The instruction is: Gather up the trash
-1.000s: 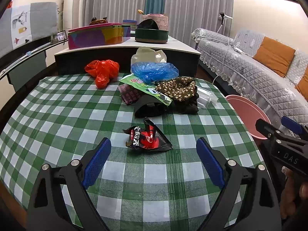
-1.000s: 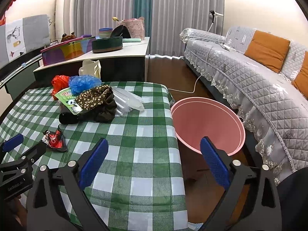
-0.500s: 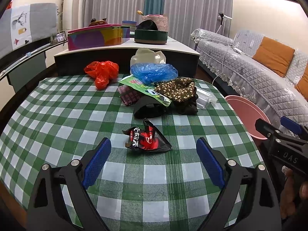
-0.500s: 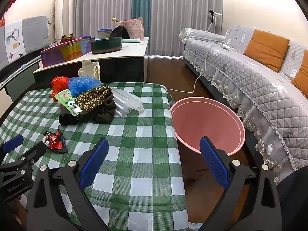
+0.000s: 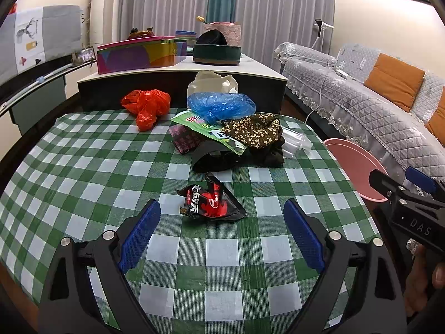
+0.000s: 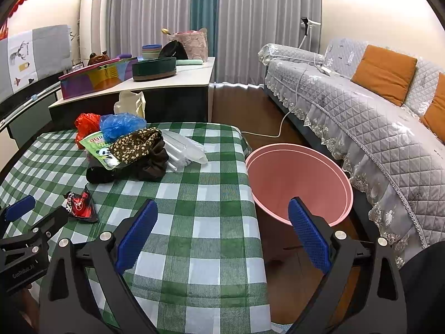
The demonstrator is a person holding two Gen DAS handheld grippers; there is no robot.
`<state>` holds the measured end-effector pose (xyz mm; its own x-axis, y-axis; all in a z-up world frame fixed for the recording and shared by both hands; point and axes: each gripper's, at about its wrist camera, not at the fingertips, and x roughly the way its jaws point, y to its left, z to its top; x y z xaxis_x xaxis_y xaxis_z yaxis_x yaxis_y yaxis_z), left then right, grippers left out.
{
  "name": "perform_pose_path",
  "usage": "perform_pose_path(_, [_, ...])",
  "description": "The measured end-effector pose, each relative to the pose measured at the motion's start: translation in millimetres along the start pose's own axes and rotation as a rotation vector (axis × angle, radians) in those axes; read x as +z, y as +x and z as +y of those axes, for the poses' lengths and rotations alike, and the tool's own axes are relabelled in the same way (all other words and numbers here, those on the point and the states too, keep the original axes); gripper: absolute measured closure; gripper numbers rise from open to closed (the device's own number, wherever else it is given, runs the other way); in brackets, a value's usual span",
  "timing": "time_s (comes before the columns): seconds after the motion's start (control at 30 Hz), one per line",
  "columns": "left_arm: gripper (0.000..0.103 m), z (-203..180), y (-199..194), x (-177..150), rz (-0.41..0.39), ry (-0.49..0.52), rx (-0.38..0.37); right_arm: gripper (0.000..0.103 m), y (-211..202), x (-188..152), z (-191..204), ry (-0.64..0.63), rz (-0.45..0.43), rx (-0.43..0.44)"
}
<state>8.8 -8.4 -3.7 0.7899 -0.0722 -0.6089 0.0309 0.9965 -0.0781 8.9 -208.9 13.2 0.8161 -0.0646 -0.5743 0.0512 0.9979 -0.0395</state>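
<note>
The left gripper (image 5: 221, 232) hovers over the near part of the table (image 5: 83, 167), its blue-padded fingers (image 5: 139, 231) spread wide with nothing between them. The right gripper (image 6: 222, 231) is likewise wide open and empty, over the table's near right edge. Just ahead of the left gripper, a black-and-red snack wrapper (image 5: 211, 201) lies flat on the green checked tablecloth (image 5: 222, 253), around the middle. Toward the far edge sits a heap: black item (image 5: 214, 157), green packet (image 5: 205, 128), floral cloth (image 5: 253, 130), clear plastic (image 5: 294, 142), blue bag (image 5: 219, 105), with an orange bag (image 5: 146, 105) apart to its left. A pink bin (image 6: 300, 181) stands on the floor just off the right edge. Beyond are a counter (image 6: 167, 83), a quilted sofa (image 6: 361, 117) and curtains (image 6: 222, 22).
</note>
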Motion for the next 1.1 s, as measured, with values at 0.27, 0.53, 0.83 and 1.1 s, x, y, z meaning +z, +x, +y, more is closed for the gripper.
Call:
perform_pose_path(0.27, [0.016, -0.4, 0.4, 0.7, 0.0, 0.001, -0.002, 0.01, -0.2, 0.1, -0.1, 0.0, 0.0, 0.0])
perform_pose_path(0.53, [0.016, -0.6, 0.1, 0.0, 0.0, -0.002, 0.0, 0.01, -0.6, -0.4, -0.4, 0.001, -0.001, 0.0])
perform_pose_path(0.83, [0.016, -0.8, -1.4, 1.1, -0.006, -0.011, 0.002, 0.02, -1.3, -0.1, -0.6, 0.0, 0.002, 0.017])
perform_pose_path(1.1, [0.019, 6.0, 0.0, 3.8, -0.004, -0.049, 0.014, 0.051, 1.6, -0.1, 4.5, -0.002, 0.006, 0.071])
